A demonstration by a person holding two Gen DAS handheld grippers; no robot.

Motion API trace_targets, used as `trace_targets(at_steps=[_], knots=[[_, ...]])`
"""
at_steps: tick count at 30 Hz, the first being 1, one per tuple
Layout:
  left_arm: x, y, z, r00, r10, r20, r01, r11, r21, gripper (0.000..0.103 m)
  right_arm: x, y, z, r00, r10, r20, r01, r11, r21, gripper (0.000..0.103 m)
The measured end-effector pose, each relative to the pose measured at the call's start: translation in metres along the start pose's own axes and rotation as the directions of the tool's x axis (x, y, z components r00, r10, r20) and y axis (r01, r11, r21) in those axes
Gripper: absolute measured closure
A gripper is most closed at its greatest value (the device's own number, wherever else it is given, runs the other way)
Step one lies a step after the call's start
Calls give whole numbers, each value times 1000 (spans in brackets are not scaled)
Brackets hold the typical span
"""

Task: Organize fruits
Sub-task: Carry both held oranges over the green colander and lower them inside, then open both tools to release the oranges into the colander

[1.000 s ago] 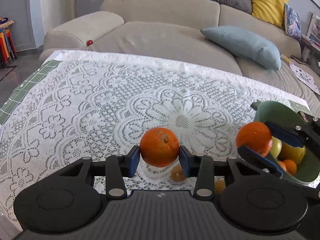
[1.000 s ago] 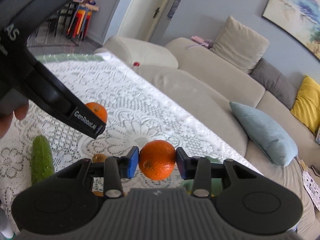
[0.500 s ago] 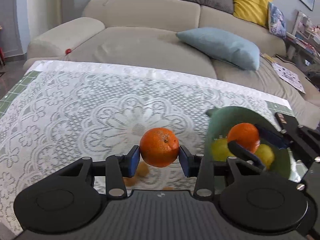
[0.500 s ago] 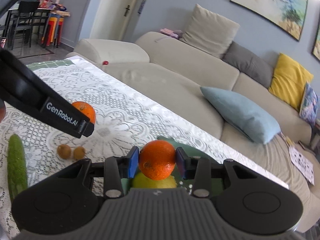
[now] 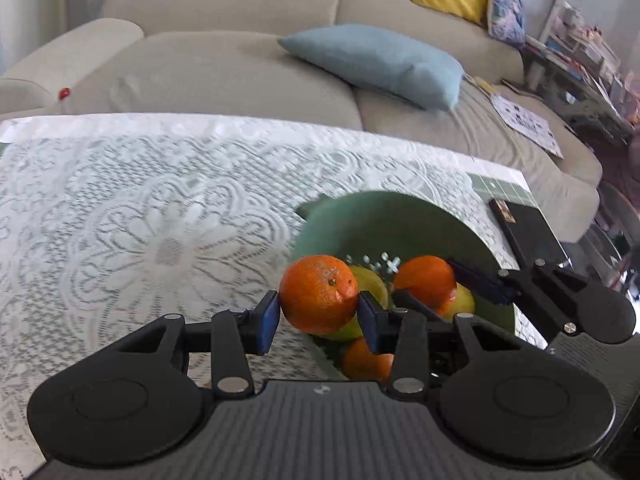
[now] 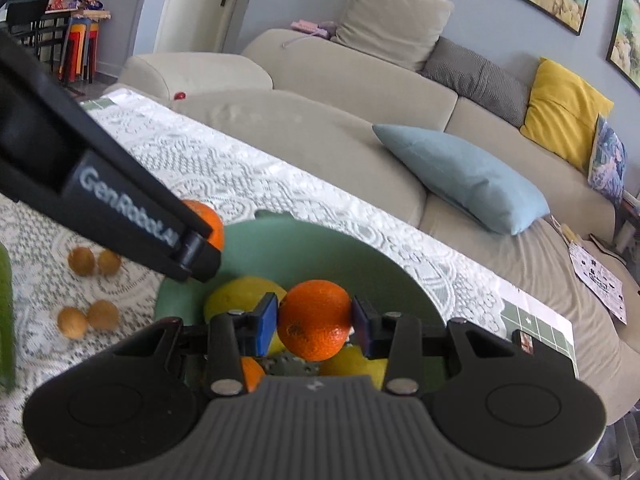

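Note:
My left gripper [image 5: 319, 317] is shut on an orange [image 5: 318, 300] and holds it over the near left rim of the green bowl [image 5: 384, 224]. My right gripper [image 6: 315, 326] is shut on a second orange [image 6: 314, 325] and holds it above the middle of the bowl [image 6: 304, 248]. In the left wrist view the right gripper [image 5: 434, 290] with its orange [image 5: 424, 280] is over the bowl. In the bowl lie yellow lemons [image 6: 240, 294] and a small orange fruit [image 6: 252, 374]. The left gripper's orange also shows in the right wrist view [image 6: 210, 226].
Several small brown fruits [image 6: 82, 261] lie on the lace tablecloth [image 5: 160, 200] left of the bowl. A cucumber [image 6: 6, 320] lies at the far left. A dark flat object [image 5: 524, 232] lies right of the bowl. A beige sofa [image 5: 224, 68] with cushions stands behind the table.
Both grippers have moved with their oranges toward the green bowl. The right orange now hangs over the bowl's middle, the left orange over its rim.

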State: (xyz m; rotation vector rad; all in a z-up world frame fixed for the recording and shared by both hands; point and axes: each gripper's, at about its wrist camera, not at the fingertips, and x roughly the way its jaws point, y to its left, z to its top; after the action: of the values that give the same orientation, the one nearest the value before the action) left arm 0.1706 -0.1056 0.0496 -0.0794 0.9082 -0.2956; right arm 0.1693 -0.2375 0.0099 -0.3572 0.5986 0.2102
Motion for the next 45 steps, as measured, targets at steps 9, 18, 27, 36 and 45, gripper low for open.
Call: trace_targets(at_steps=[9, 18, 27, 36, 45], knots=[[12, -10, 2, 999, 28, -27, -27, 999, 39, 56, 9, -7, -4, 999, 25, -27, -25, 1000, 7, 65], [4, -17, 8, 1000, -4, 5, 4, 996, 85, 56, 12, -11, -6, 999, 15, -34, -14, 1000, 16, 65], [31, -18, 6, 996, -42, -81, 49, 995, 86, 56, 15, -9, -4, 998, 34, -44, -33, 999, 17, 65], [33, -23, 9, 996, -40, -76, 49, 991, 121, 56, 23, -10, -6, 996, 55, -69, -54, 998, 8, 65], [39, -22, 9, 994, -71, -84, 81, 990, 112, 55, 30, -14, -4, 995, 44, -87, -43, 999, 11, 65]])
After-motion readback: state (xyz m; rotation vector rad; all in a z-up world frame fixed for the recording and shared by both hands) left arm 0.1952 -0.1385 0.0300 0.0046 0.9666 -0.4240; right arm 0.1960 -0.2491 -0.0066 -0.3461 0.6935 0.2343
